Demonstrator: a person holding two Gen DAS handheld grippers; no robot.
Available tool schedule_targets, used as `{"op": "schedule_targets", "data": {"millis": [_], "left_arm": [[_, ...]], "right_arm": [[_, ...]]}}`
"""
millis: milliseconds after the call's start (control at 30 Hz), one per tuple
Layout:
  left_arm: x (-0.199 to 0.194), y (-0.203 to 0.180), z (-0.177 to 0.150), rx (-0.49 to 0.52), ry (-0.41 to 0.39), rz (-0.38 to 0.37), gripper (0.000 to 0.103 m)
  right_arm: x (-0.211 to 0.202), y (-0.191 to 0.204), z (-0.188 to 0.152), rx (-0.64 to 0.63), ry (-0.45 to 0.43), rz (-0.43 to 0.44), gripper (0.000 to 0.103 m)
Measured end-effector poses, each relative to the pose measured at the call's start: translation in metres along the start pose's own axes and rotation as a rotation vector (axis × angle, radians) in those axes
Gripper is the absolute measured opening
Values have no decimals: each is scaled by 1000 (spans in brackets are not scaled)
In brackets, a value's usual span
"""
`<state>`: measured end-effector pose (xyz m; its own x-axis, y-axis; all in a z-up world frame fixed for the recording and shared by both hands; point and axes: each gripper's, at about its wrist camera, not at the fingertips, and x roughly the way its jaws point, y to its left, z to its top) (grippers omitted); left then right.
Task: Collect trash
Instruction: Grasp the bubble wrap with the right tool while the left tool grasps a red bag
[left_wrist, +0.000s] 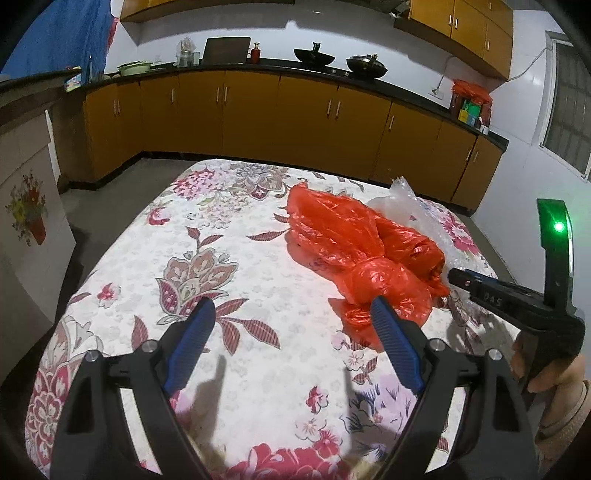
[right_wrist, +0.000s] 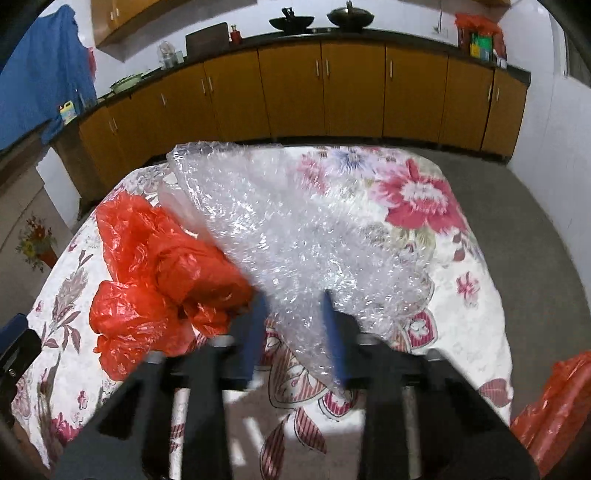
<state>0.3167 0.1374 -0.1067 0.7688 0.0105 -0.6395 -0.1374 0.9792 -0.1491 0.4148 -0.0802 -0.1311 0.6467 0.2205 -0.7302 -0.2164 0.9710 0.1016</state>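
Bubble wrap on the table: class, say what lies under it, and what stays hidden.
Under the bubble wrap the floral tablecloth shows faintly through the clear plastic. Its left edge overlaps the red plastic bag. Whether anything small lies beneath cannot be seen through the crinkles.

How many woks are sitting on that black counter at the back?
2. Both stand side by side on the counter against the far wall: one wok nearer the middle, the other wok just right of it. None seems hidden.
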Motion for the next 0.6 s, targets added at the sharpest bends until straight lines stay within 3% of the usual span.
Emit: {"op": "schedule_targets", "data": {"millis": [367, 600], "left_arm": [[10, -28, 1, 39, 4, -62, 81], [34, -65, 10, 108, 36, -60, 81]], "right_arm": [[-57, -31, -7, 99, -126, 8, 12], [-79, -45, -22, 132, -137, -2, 12]]}}
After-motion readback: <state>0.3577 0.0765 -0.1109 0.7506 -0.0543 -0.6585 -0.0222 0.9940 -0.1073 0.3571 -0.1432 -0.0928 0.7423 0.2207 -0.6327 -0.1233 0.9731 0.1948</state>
